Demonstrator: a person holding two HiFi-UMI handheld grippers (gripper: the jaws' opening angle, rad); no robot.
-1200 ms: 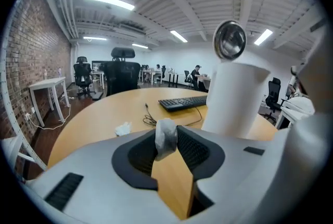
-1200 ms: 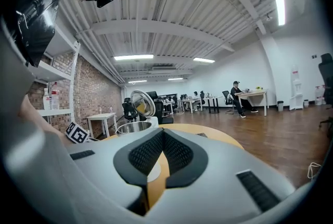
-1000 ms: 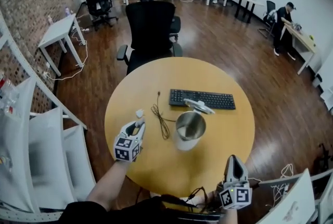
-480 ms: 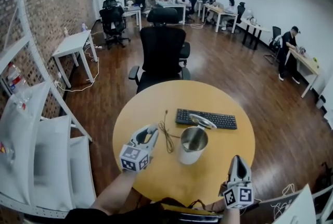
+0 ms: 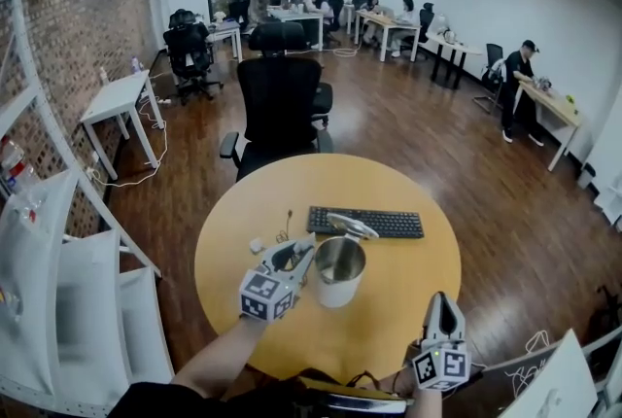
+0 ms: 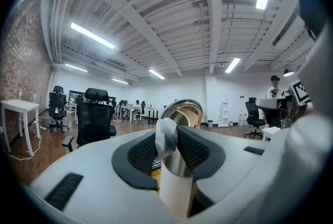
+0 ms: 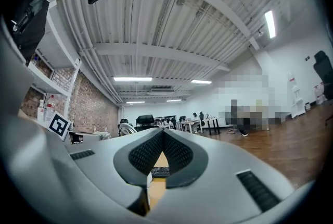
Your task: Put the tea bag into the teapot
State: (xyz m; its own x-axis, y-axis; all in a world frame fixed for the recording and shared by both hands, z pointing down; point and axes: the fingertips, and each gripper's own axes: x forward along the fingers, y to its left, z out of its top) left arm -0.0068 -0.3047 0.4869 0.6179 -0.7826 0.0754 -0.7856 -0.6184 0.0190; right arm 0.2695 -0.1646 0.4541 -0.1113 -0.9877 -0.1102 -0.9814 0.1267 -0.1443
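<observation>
White tea bag point(image 6: 166, 137) pinched in left gripper point(image 5: 294, 256) beside steel teapot point(image 5: 338, 272); right gripper point(image 5: 442, 301) closed, empty

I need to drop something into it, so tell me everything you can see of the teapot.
The teapot is a shiny metal pot, standing upright on the round wooden table, close to the keyboard's near edge. Its hinged lid is tipped back, leaving the mouth open. The left gripper, shut on a tea bag, is at its left rim; whether they touch cannot be told.
</observation>
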